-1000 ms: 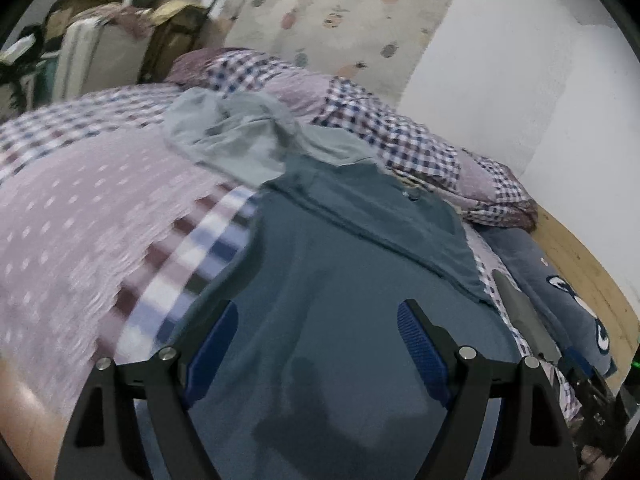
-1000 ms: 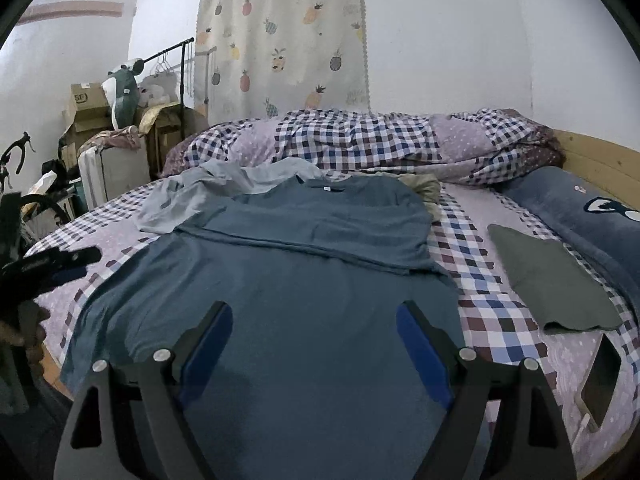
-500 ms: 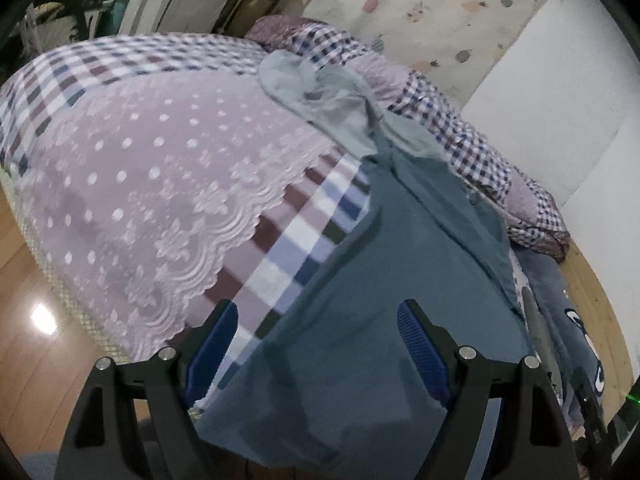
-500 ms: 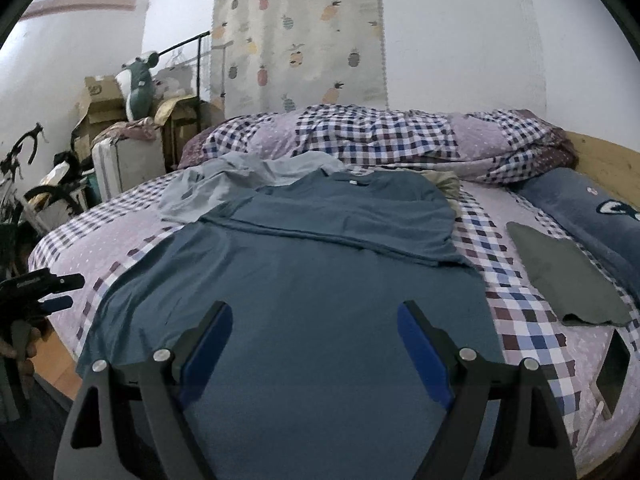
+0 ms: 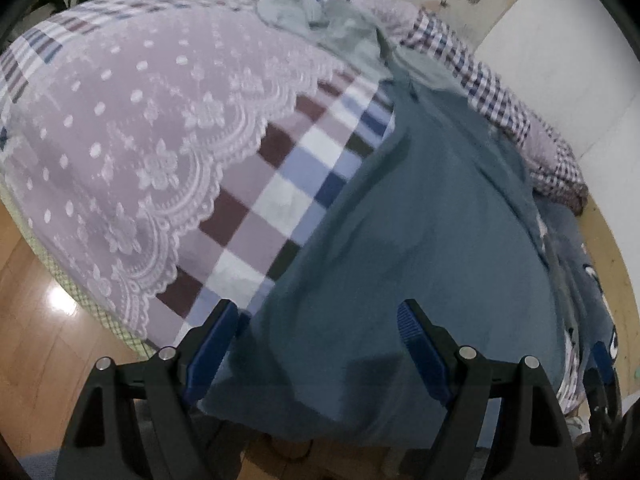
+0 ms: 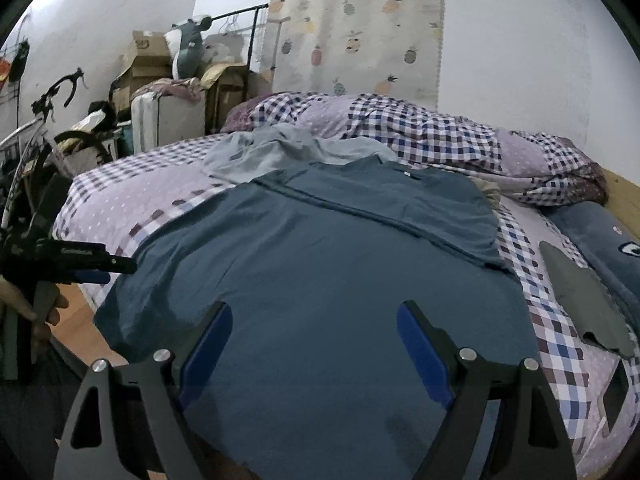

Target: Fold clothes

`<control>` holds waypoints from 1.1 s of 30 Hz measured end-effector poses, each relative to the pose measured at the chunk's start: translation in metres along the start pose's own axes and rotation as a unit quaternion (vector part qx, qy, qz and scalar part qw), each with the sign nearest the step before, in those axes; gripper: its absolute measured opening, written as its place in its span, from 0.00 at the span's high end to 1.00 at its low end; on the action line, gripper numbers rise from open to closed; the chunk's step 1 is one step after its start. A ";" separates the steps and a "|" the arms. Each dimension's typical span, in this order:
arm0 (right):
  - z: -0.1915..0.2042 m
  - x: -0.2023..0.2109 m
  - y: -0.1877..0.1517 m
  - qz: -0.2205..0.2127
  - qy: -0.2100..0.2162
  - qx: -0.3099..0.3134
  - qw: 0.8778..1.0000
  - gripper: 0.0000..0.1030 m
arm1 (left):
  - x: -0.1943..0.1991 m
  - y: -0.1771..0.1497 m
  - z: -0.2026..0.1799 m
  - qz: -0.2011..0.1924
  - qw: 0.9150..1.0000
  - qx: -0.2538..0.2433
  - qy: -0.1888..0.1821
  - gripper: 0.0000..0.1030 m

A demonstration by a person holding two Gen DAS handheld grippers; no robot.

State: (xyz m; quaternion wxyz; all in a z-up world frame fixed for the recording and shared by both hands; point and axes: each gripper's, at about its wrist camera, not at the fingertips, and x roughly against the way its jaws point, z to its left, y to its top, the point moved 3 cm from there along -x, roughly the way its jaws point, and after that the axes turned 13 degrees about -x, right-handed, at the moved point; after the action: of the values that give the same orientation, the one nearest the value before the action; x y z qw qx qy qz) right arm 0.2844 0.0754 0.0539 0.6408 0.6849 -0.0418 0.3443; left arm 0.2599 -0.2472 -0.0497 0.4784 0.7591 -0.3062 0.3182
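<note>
Since a second ago: left gripper (image 5: 316, 334) has tipped down over the near left hem corner of the shirt, so wooden floor (image 5: 36, 344) now shows; right gripper (image 6: 314, 334) has slid sideways over the lower shirt.
Left gripper: blue-padded tongs spread wide, empty; hem corner lies between and below the pads, contact unclear.
Dusty-blue cotton T-shirt (image 6: 320, 272): spread flat on the bed, long axis running from the near hem to the collar at the far end, upper part folded across.
Pale grey garment (image 6: 260, 154): crumpled beyond the collar, left of it.
Right gripper: tongs wide apart, empty, above the shirt's lower half.
Checked bedspread (image 6: 560, 364): under everything.
Dark grey folded cloth (image 6: 580, 300): right of the shirt, apart.
</note>
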 end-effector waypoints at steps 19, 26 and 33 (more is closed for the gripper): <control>0.025 -0.011 -0.017 0.026 0.032 0.036 0.999 0.15 | 0.007 -0.015 0.022 0.060 0.995 0.073 0.009 0.82; 0.087 -0.020 -0.049 0.032 0.065 0.144 0.987 0.15 | 0.038 -0.011 0.016 0.013 0.996 0.080 -0.047 0.96; 0.161 -0.026 -0.094 0.006 0.096 0.278 0.956 0.15 | 0.053 -0.010 0.017 0.007 0.995 0.081 -0.058 0.98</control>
State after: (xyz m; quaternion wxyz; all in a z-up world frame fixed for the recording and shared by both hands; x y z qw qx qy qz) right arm 0.3788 -0.0638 -0.0301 0.4239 0.7996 0.1136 0.4100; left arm 0.3034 -0.2675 -0.0198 0.3941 0.8104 -0.3122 0.3009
